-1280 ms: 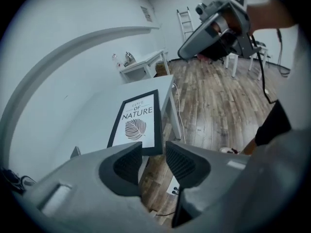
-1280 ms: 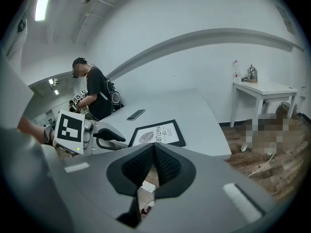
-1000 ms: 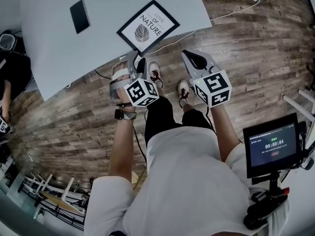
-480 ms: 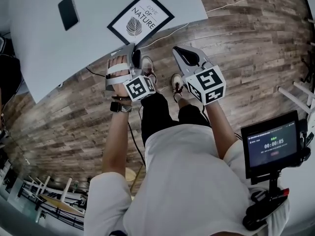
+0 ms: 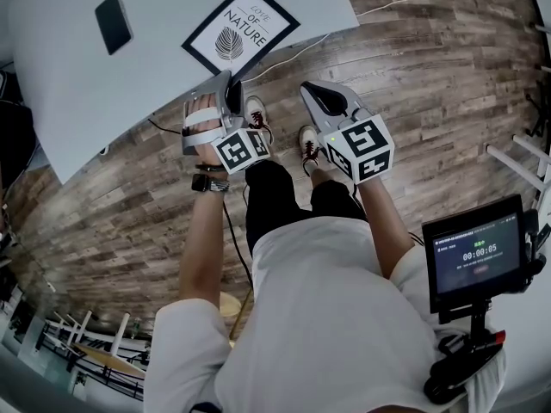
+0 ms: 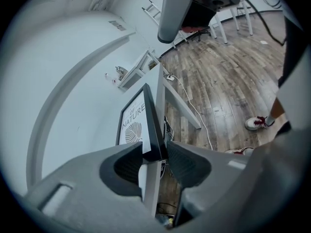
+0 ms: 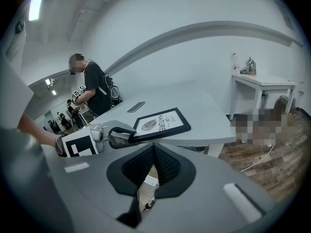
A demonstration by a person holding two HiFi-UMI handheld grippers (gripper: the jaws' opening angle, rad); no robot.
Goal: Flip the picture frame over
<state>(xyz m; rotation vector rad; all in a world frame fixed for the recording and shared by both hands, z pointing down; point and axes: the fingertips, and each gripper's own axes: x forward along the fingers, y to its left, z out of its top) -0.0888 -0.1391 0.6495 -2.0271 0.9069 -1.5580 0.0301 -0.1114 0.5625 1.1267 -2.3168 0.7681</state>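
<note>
A screen on a stand [image 5: 478, 252] sits at the person's right side, over a wood plank floor [image 5: 413, 84]. Ahead of the white shirt, both grippers reach out above the person's 2 shoes [image 5: 256, 114].

The right gripper [image 5: 308, 91] hangs over the floor just off the table's edge. Its 2 jaws are pressed together with nothing between them.

The left gripper [image 5: 230, 83] is at the near edge of the white table [image 5: 129, 84]. Its jaws are closing, 1 above and 1 below the near corner of the picture frame [image 5: 239, 28]. The pads lie just beside the corner's 2 faces and have not yet clamped it.

The picture frame lies flat and face up near the table's edge, turned so that a corner points at the person. It has a black border, a leaf drawing and the words "LOVE OF NATURE".

Further left on the table lies a dark phone [image 5: 113, 22], well apart from the frame. A white cable [image 5: 387, 7] trails across the floor beyond the table. In the right gripper view a person in dark clothes [image 7: 95, 89] stands behind the table, and a small white side table [image 7: 262, 84] stands by the wall.
</note>
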